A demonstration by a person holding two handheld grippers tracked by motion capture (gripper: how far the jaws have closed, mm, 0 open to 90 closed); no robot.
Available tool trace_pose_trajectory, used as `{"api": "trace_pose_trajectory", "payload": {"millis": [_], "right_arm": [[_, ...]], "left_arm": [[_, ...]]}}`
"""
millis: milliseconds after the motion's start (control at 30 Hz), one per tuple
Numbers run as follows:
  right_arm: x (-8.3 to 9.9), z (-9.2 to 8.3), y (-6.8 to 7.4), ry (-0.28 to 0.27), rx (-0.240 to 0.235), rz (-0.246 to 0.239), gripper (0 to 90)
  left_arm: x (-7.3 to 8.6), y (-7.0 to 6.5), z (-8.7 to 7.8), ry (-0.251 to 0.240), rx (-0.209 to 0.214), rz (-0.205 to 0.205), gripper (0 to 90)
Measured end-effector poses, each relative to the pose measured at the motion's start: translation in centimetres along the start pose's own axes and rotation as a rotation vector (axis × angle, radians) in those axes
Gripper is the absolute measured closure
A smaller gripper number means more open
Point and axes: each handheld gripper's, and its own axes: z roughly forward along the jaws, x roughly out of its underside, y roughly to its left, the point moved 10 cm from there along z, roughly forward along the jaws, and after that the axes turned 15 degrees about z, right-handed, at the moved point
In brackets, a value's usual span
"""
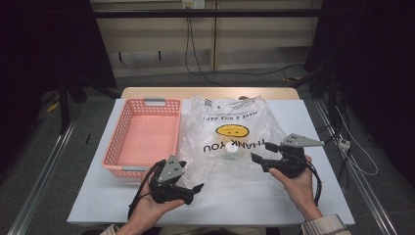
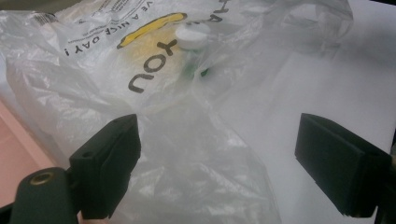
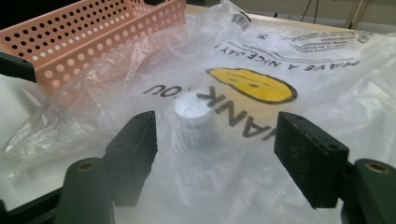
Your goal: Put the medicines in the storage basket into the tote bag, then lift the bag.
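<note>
A clear plastic bag printed with a yellow smiley and "THANK YOU" lies crumpled on the white table. Inside it stands a small white-capped bottle. My left gripper is open at the bag's near left edge, its jaws wide apart over the plastic, with the bottle's cap farther ahead. My right gripper is open at the bag's right side. Its jaws frame the bottle through the film without touching it.
A pink perforated basket stands to the left of the bag, touching its edge, with nothing inside. Its wall rises beyond the bag in the right gripper view. Bare white table lies to the right and front.
</note>
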Motion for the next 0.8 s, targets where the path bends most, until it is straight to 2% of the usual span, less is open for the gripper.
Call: {"api": "trace_pose_trajectory", "payload": {"millis": [67,200,267,333,433,567,633,800], "right_arm": [[0.3,-0.5,-0.5,-0.004,0.016,0.007,28.3],[0.5,-1.4,-1.4,-0.002,0.052,0.0,27.0],[0.5,-1.9,-1.7,-0.002,0.061,0.001,26.2],[0.7,-2.5,-2.1,-0.002,0.076,0.008,25.1],[1.0,-3.6,-2.6,-0.015,0.104,0.012,24.3],[2.0,-4.7,-2.9,-0.02,0.12,0.015,23.6],[2.6,-5.1,-3.2,-0.012,0.134,0.009,23.7],[4.4,-5.8,-4.4,0.022,0.188,-0.006,22.9]], "left_arm": [[0.6,0.1,-0.2,0.011,0.01,-0.012,14.0],[1.3,0.8,-0.3,0.011,0.007,-0.065,14.0],[1.6,0.7,-0.5,0.01,0.008,-0.068,14.6],[1.8,0.4,-0.8,0.008,0.001,-0.051,13.9],[2.1,-0.4,-1.1,0.009,0.023,-0.052,12.7],[3.0,-1.3,-1.3,0.033,0.031,-0.025,12.1],[3.5,-1.7,-1.2,0.05,0.041,-0.004,11.1],[3.9,-2.5,-0.9,0.068,0.073,0.005,10.2]]}}
